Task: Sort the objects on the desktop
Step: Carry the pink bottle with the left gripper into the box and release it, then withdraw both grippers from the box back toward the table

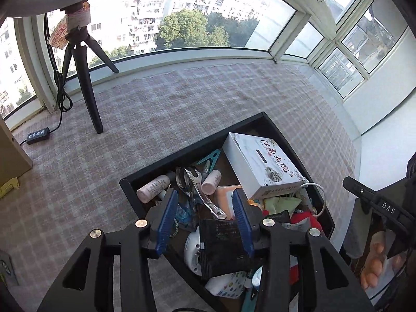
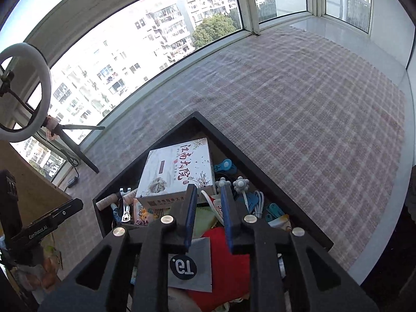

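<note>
Window bay, checked cloth (image 1: 208, 98) over the sill-side surface. Left: tripod (image 1: 85, 78), cable and switch box (image 1: 38, 135) near the glass; cloth beyond them lies bare up to the window frame.

Black tray (image 1: 197, 143) set cornerwise, one corner toward the window, crowded. White printed box (image 1: 262, 166) lies flat in its far corner, long axis running toward that corner.

Left gripper (image 1: 205, 205) hangs over tray's near-left part, jaws moderately apart, nothing pinched; dark packet (image 1: 223, 249) below between them.

Right gripper (image 2: 208, 202) just short of the box's near edge, gap narrow, pads clear of anything; red cloth (image 2: 228, 260) underneath.
</note>
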Motion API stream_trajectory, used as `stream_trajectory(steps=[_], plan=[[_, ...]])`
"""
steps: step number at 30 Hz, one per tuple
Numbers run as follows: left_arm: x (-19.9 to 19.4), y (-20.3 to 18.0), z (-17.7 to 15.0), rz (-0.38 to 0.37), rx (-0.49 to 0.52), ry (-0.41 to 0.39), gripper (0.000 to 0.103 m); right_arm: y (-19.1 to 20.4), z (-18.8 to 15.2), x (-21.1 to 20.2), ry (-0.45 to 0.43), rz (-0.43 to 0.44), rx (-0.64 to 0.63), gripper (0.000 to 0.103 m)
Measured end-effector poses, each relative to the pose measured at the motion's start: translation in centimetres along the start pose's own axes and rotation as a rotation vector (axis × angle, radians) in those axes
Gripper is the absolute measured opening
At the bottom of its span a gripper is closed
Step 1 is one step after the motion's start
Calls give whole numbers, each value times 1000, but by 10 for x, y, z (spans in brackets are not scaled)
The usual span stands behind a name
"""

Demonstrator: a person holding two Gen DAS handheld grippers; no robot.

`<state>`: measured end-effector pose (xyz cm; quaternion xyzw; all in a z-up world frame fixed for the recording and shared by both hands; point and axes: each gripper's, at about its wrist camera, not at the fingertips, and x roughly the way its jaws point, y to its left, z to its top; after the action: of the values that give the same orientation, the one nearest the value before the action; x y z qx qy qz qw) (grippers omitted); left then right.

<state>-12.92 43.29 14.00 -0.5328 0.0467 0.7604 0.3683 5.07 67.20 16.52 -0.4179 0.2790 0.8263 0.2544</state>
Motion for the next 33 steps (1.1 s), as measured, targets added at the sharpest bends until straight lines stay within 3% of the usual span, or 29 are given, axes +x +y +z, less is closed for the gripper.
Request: stream_trajectory(steps=[6, 21, 27, 33], plan=[[-23, 32, -13, 41, -53, -19, 42, 30, -7, -1, -2, 21, -66, 19], [-112, 114, -74, 261, -143, -144, 42, 149, -44, 7, 36, 142, -294, 20], [-133, 154, -104, 340, -193, -162, 54, 200, -67, 13, 50, 188, -401, 28], [-148, 206, -147, 400, -247, -143, 58, 264, -108, 21, 64, 246, -626, 39]])
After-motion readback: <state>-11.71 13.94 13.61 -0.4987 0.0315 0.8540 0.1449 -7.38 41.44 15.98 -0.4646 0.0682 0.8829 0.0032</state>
